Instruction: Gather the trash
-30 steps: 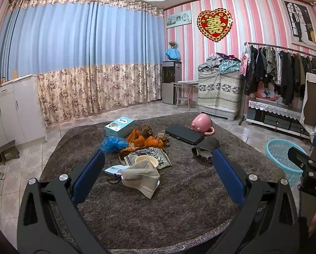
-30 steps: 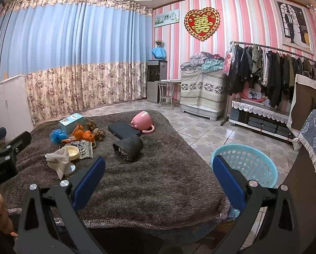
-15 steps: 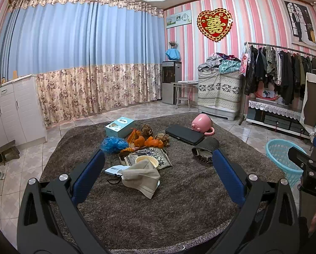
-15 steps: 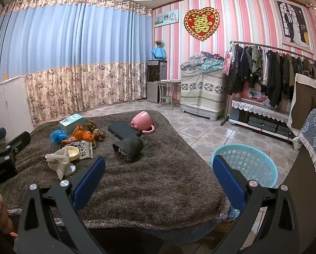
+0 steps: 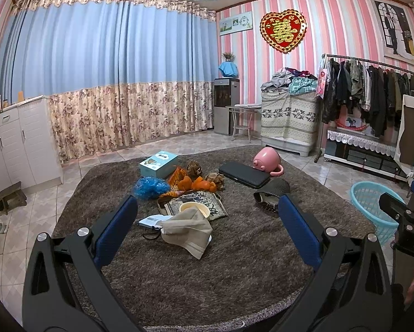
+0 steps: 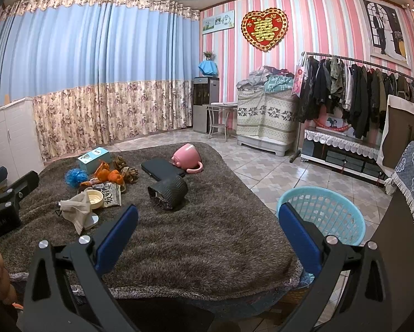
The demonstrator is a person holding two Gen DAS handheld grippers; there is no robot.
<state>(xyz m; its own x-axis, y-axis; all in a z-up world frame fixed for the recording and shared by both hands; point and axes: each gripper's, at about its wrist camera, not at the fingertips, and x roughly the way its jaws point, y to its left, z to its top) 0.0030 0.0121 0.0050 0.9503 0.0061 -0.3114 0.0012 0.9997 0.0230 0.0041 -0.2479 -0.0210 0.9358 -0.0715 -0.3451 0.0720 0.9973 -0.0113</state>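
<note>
Nothing has shifted since the earlier frames: left gripper [image 5: 207, 222], jaws wide and empty, faces the crumpled beige mask [image 5: 186, 228] lying dead ahead, long axis running left-right, while right gripper [image 6: 207, 224], also spread empty, sits nearer the blue basket [image 6: 321, 213] at right.

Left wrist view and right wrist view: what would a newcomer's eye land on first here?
A clutter pile sits on the shaggy brown rug: orange peels, a blue mesh ball beside them and a crumpled beige cloth nearest the open left gripper. Farther back, a pink mug lies tipped over by a black case. The light blue basket stands on the tiles beside the rug, behind the open right gripper.
</note>
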